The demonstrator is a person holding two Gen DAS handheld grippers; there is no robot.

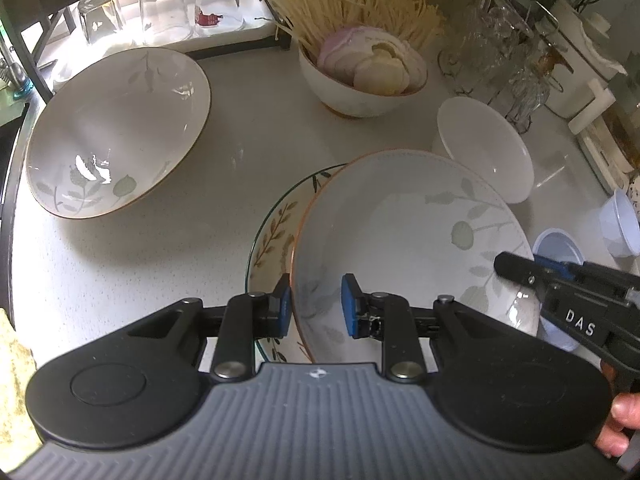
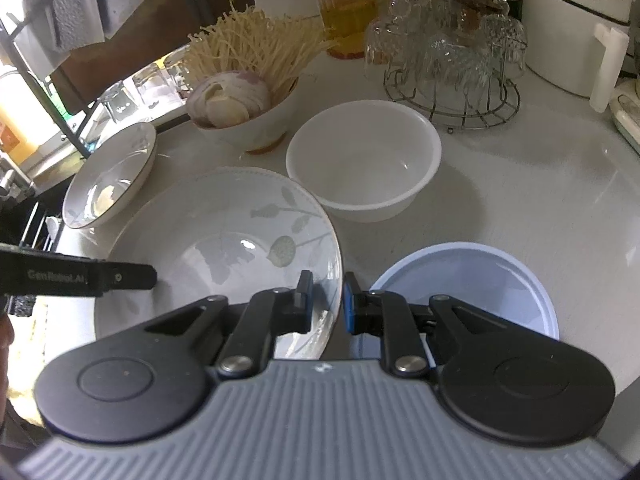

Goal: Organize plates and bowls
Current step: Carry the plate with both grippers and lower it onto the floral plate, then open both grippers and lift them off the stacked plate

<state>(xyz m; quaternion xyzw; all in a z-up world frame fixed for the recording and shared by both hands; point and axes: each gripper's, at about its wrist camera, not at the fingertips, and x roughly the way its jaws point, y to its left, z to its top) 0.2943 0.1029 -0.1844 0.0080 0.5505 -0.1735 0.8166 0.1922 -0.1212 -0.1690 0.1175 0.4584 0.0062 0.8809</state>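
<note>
A leaf-patterned bowl sits on a plate with a green rim. My left gripper is open; its fingers straddle the bowl's near left rim with a gap. My right gripper straddles the same bowl's right rim, jaws close around it; contact is unclear. A second leaf-patterned bowl sits tilted at the left, also in the right wrist view. A plain white bowl stands behind. A pale blue plastic bowl sits right of my right gripper.
A bowl of enoki mushrooms and sliced onion stands at the back. Upturned glasses sit on a white tray, and more on a wire rack. A white appliance stands at the far right. A small plastic cup lies at the right.
</note>
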